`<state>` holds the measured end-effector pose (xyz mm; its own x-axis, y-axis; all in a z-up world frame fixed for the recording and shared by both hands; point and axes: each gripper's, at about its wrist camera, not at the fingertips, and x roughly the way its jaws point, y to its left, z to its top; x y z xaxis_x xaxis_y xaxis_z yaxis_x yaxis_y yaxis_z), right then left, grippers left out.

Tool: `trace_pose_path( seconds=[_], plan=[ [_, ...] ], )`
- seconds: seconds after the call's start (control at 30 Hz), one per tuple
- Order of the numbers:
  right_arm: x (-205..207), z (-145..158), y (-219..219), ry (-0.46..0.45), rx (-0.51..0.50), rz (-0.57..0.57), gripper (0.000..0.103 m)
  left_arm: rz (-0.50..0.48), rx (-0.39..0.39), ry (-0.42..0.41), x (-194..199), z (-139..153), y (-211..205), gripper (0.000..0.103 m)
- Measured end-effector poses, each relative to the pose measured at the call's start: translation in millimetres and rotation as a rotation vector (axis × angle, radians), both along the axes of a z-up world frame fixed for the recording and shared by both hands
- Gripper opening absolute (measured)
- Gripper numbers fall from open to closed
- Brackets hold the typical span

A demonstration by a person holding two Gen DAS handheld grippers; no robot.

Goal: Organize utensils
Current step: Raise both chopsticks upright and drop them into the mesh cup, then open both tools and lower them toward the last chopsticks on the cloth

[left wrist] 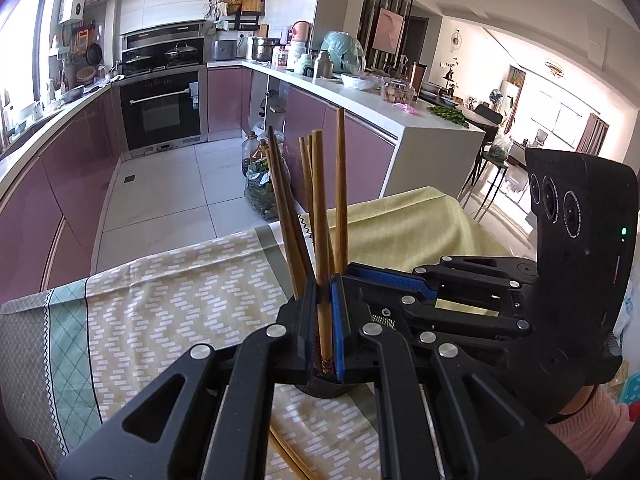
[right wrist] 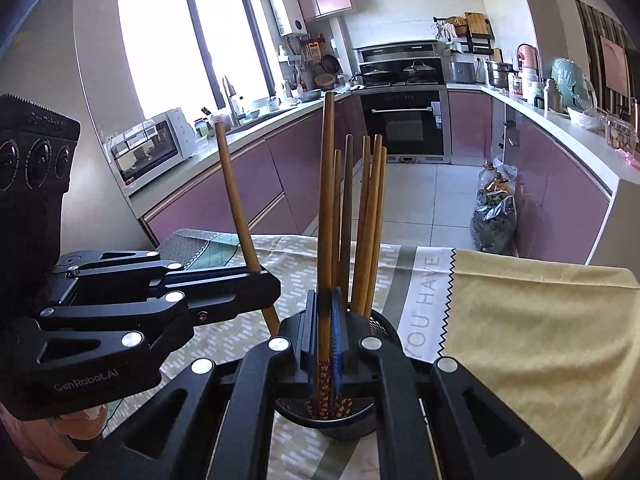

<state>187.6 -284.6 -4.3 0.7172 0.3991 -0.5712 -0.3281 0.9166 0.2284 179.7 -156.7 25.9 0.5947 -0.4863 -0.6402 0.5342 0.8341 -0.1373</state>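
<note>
Right now your left tool (left wrist: pixel 325 320) pinches one chopstick (left wrist: pixel 320 216), and your right tool (right wrist: pixel 324 332) pinches another chopstick (right wrist: pixel 326 184). Both sticks stand above the black cup (right wrist: pixel 344 426) on the worktop (left wrist: pixel 168 292). More chopsticks (right wrist: pixel 370 216) stand inside it.

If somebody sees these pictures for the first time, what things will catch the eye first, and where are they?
First, the two black grippers in the foreground: the left gripper and the right gripper are each shut on one wooden chopstick, held upright over the patterned tablecloth. Right behind the right gripper, a dark round holder stands on the cloth with a bundle of chopsticks in it. Beyond lies a kitchen with pink cabinets.
</note>
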Motion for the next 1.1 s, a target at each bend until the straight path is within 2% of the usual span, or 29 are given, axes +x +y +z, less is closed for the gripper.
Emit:
trace_pose_path(
  seconds=[0.2, 0.33, 0.47, 0.73, 0.77, 0.83, 0.97, 1.07, 1.1],
  plan=[
    [-1.3, -4.1, -1.8, 0.008, -0.007, -0.02, 0.008, 0.012, 0.001, 0.019, 12.6, -7.5, 3.5, 0.008],
    [-4.5, -4.1, -4.1, 0.002, 0.004, -0.022, 0.009, 0.015, 0.023, -0.004, 9.4, -11.2, 4.9, 0.017],
    [-13.5, -2.2, -9.8, -0.01, 0.019, -0.021, 0.011, 0.042, 0.01, -0.019, 2.1, -12.6, 15.6, 0.02],
    [-59.0, 3.4, -4.4, -0.063, 0.033, 0.071, 0.028, 0.118, -0.038, -0.095, -34.0, -15.7, 60.7, 0.043],
    [-63.5, 1.2, -2.3, -0.06, 0.031, 0.084, 0.029, 0.127, -0.04, -0.099, -37.6, -17.2, 66.4, 0.048],
    [-70.4, -7.2, 4.6, -0.033, 0.032, 0.11, 0.033, 0.154, -0.037, -0.111, -45.8, -22.3, 78.3, 0.052],
    [-77.7, -34.2, 23.3, 0.049, 0.011, 0.143, 0.04, 0.196, -0.032, -0.093, -55.9, -38.2, 98.2, 0.079],
    [-79.7, -59.5, 34.3, 0.126, 0.012, 0.152, 0.04, 0.225, -0.009, -0.067, -60.7, -55.4, 108.2, 0.08],
    [-79.7, -67.5, 38.0, 0.15, 0.005, 0.151, 0.04, 0.232, -0.001, -0.056, -62.1, -61.3, 110.2, 0.084]
  ],
)
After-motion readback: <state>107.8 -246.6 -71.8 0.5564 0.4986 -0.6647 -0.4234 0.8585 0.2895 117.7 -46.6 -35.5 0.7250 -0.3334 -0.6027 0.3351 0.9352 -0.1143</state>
